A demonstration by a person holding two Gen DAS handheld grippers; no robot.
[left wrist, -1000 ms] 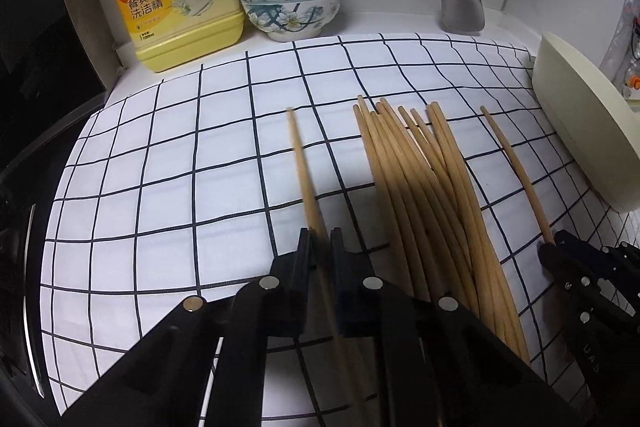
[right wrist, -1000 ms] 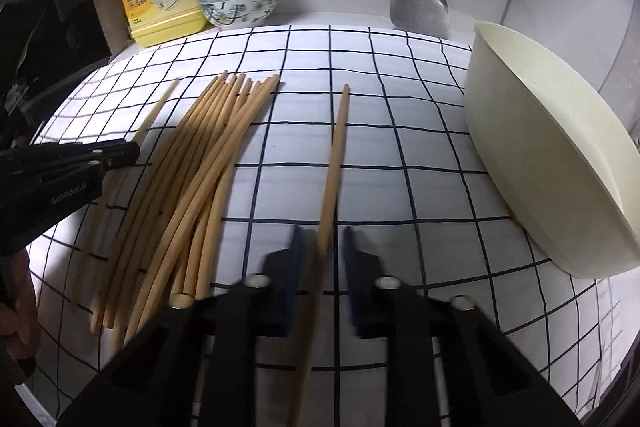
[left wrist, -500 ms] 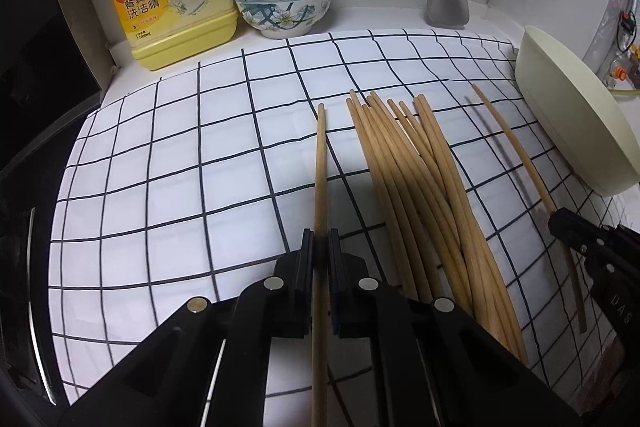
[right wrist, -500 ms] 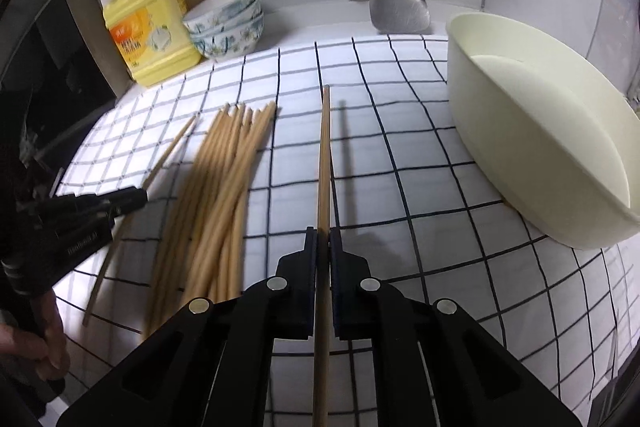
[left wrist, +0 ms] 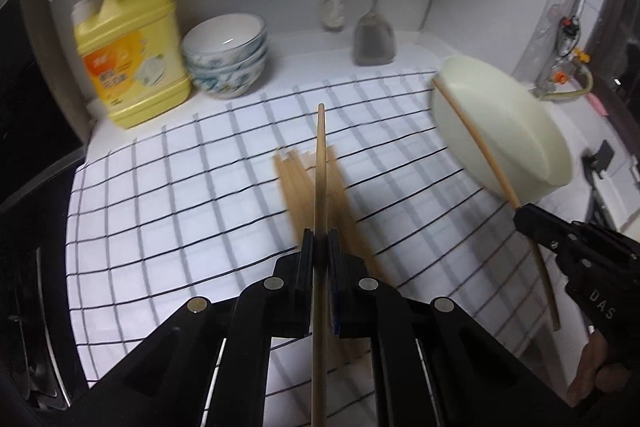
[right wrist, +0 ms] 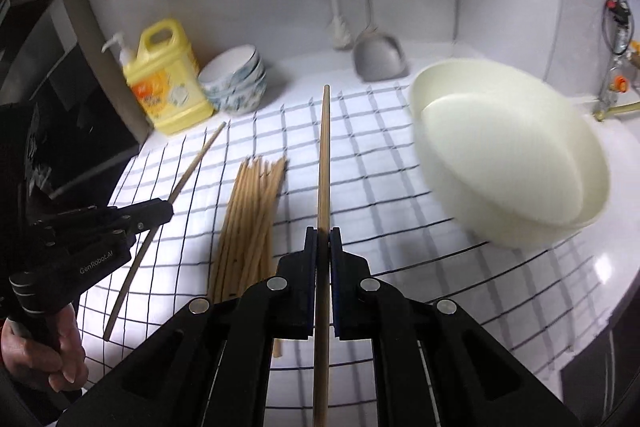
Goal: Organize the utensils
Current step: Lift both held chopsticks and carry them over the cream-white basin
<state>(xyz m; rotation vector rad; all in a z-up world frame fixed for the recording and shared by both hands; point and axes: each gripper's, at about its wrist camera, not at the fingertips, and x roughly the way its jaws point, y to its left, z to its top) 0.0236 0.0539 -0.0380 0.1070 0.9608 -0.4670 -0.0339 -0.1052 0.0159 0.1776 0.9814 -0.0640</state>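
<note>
My left gripper point(left wrist: 319, 243) is shut on one wooden chopstick point(left wrist: 319, 167) and holds it above the checked cloth. My right gripper point(right wrist: 323, 239) is shut on another wooden chopstick point(right wrist: 323, 155), also lifted off the cloth. A bundle of several chopsticks point(right wrist: 250, 223) lies on the cloth between the two grippers; it also shows, blurred, in the left wrist view point(left wrist: 304, 183). The right gripper with its chopstick point(left wrist: 476, 143) shows at the right of the left wrist view. The left gripper point(right wrist: 160, 213) with its chopstick point(right wrist: 196, 163) shows at the left of the right wrist view.
A cream basin point(right wrist: 508, 155) stands at the right on the counter. A yellow detergent bottle point(right wrist: 168, 87) and stacked patterned bowls point(right wrist: 236, 83) stand at the back left. A spatula point(right wrist: 378, 55) and a brush point(right wrist: 340, 27) hang on the back wall. A tap point(right wrist: 616, 83) is at far right.
Both grippers have risen from the cloth, each carrying its chopstick. A second ago the jaws were still open around the chopsticks lying on the cloth.
</note>
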